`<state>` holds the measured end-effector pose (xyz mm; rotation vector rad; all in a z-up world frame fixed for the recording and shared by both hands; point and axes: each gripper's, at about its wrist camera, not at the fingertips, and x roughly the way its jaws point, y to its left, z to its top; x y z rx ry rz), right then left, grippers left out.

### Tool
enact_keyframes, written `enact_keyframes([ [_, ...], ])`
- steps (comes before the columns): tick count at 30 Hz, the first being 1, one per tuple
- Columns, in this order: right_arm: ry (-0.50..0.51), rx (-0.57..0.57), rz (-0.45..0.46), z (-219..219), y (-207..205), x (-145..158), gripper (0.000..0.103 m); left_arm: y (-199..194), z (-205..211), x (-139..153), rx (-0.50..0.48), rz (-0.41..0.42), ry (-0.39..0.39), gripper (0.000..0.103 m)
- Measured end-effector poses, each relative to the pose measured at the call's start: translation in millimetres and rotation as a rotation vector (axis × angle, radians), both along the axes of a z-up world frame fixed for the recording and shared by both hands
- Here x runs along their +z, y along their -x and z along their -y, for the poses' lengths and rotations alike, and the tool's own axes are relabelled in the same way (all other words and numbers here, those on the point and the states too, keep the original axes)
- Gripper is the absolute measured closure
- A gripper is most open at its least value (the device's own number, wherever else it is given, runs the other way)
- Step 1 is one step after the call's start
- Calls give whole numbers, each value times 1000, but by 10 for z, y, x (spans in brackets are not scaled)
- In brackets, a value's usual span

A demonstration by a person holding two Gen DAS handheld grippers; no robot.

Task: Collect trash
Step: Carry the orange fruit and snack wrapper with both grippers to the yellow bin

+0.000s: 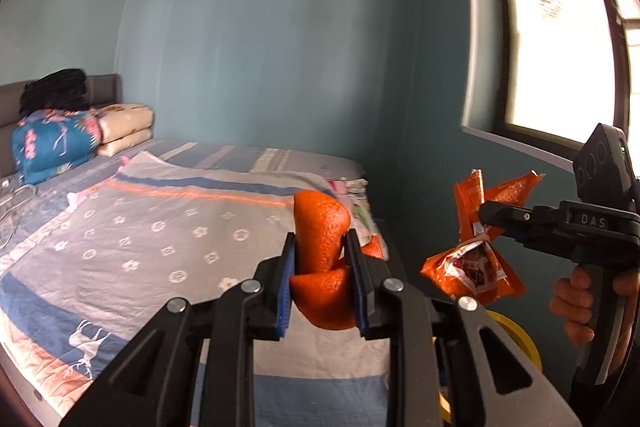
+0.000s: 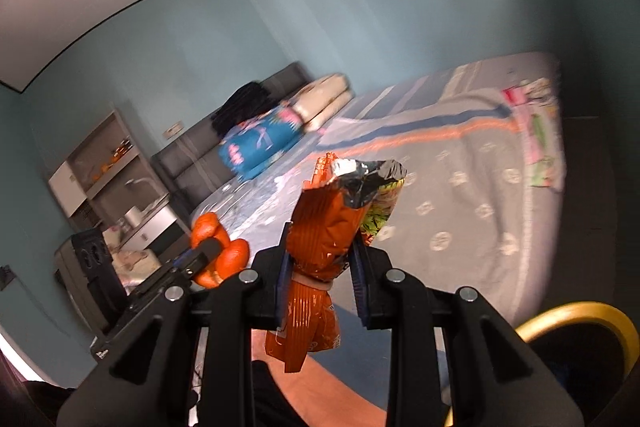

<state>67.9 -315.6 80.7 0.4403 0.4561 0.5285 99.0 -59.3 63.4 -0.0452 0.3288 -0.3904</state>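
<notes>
My left gripper is shut on a curled orange peel and holds it above the foot of the bed. My right gripper is shut on a crumpled orange snack wrapper. In the left wrist view the right gripper with the wrapper is at the right, held in a hand. In the right wrist view the left gripper with the peel is at the lower left. A yellow-rimmed bin sits below at the lower right; its rim also shows in the left wrist view.
A bed with a patterned quilt fills the left and centre. Folded bedding lies by the headboard. More wrappers lie at the bed's far corner. A shelf unit stands by the wall. A window is at the right.
</notes>
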Motion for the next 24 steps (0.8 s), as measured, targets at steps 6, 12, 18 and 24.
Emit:
enact_keyframes([
  [6, 24, -142, -7, 473, 462, -104, 77, 78, 409, -31, -93, -7, -26, 81],
  [12, 132, -345, -17, 813, 800, -199, 77, 86, 875, -166, -188, -44, -50, 81],
  [18, 208, -461, -90, 1085, 916, -476, 76, -37, 1291, -425, -282, -143, -61, 81],
  [24, 210, -487, -162, 1298, 852, -737, 76, -116, 1639, -670, -368, -229, -63, 81],
])
